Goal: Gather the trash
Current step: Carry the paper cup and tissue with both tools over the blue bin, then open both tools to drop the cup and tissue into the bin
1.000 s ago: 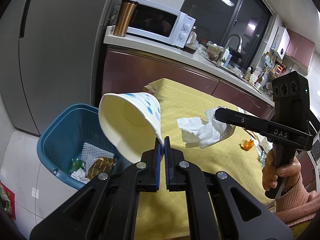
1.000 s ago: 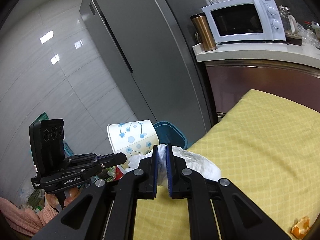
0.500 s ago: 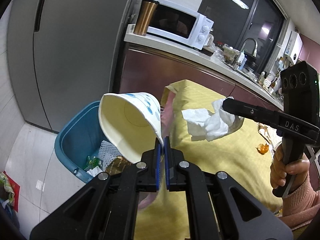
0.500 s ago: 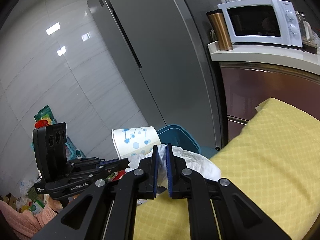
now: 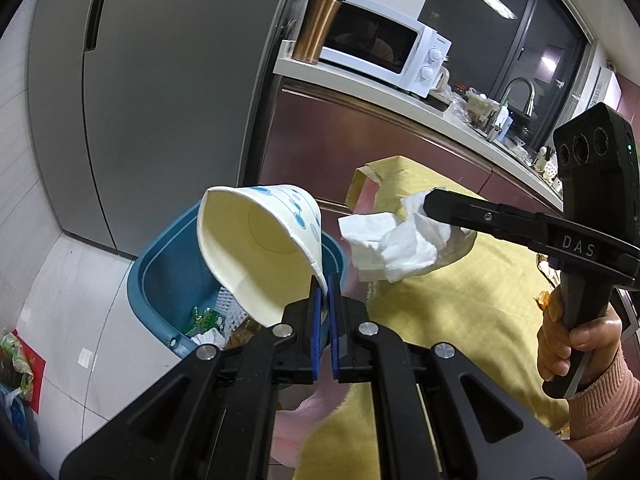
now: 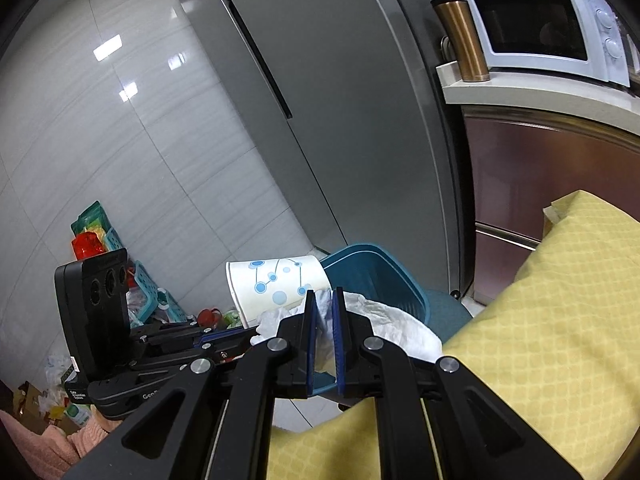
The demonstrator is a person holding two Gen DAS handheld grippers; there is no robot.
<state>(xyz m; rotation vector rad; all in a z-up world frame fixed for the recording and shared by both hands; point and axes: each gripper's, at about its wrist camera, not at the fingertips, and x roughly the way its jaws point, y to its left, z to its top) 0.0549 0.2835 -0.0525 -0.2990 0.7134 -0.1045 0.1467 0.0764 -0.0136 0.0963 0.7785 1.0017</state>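
Pinching the rim of a paper cup (image 5: 260,248), the left gripper (image 5: 325,292) holds it tilted on its side, mouth toward the camera, above the near edge of a blue bin (image 5: 168,276). The cup is white with blue dots and its inside looks bare. Down in the bin lie a green wrapper, some white paper and a piece of white mesh. The right gripper (image 6: 324,308) is clamped on a crumpled white tissue (image 5: 396,240), which hangs in the air just right of the cup, over the far left corner of a table under a yellow cloth (image 5: 472,300). From the right wrist view the tissue (image 6: 384,320) bulges out on both sides of the blue pads (image 6: 339,340), with the cup (image 6: 276,284) and the bin (image 6: 372,276) right behind it. A hand (image 5: 576,340) in a pink sleeve (image 5: 600,412) grips the right handle. Behind stand a grey fridge (image 5: 160,100), and a white microwave (image 5: 384,48) beside a copper mug (image 5: 318,28) on the counter.
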